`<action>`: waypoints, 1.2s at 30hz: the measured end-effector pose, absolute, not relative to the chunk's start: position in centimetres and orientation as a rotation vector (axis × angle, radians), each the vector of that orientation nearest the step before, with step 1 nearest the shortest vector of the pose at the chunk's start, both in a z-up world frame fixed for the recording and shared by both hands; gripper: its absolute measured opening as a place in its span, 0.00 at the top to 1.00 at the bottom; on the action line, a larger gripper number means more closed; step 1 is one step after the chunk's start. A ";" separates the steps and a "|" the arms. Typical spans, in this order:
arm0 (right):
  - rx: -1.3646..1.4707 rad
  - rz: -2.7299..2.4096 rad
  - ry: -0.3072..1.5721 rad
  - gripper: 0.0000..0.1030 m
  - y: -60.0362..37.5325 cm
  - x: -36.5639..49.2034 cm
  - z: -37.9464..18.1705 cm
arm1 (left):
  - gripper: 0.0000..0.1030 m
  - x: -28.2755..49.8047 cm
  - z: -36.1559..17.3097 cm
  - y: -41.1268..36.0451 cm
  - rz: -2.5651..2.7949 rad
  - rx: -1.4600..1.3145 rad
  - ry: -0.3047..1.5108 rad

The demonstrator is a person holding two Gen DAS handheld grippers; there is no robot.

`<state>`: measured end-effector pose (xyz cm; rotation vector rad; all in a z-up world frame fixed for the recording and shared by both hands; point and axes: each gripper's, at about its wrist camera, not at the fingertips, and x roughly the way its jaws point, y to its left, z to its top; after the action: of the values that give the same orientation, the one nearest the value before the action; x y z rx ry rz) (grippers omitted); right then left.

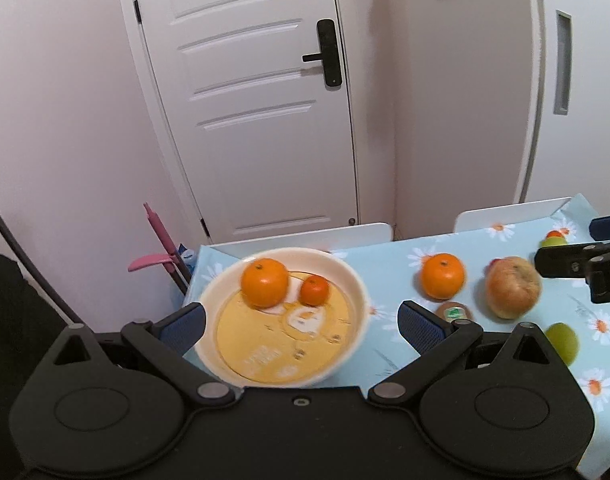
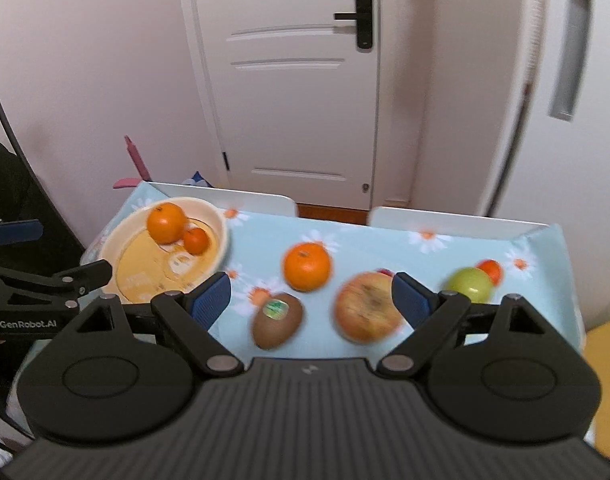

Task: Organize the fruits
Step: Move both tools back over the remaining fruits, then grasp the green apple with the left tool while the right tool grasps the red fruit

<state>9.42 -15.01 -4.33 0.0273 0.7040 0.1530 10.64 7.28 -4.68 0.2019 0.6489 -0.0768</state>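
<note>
Two grippers hang over the near edge of the table (image 2: 361, 236), both spread wide and holding nothing. The right gripper (image 2: 311, 300) looks straight down on a kiwi (image 2: 277, 322), which lies between its blue pads and a little to the left; its long axis runs slantwise, near-left to far-right. Just right of the kiwi an apple (image 2: 367, 306) sits close against the right finger. The right gripper is plainly the nearer tool to both. The left gripper (image 1: 301, 324) hovers over the bowl (image 1: 357, 292), where a large orange (image 1: 264, 282) touches a small mandarin (image 1: 314, 290). Farther back a loose orange (image 2: 307, 266) lies alone; at far right, a green apple (image 2: 469, 284). The kiwi's sticker is too blurred to read; "GenRobot.AI" shows on the left tool.
</note>
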 end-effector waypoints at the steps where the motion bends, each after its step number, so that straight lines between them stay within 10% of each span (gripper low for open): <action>1: 0.023 0.150 0.703 0.00 -15.7 9.2 -4.3 | 0.00 10.2 -4.7 6.5 -0.077 0.194 0.647; 26: 0.016 0.058 0.735 0.01 -33.7 7.2 -12.7 | 0.00 7.1 -13.1 -12.3 -0.200 0.197 0.671; 36: 0.034 0.066 0.761 0.03 -35.2 8.8 -16.5 | 0.18 8.8 -17.2 -15.0 -0.211 0.222 0.720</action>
<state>8.83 -35.19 -16.47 0.0343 0.7607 0.0660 8.79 -15.00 -17.23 0.2222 0.7204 -0.2111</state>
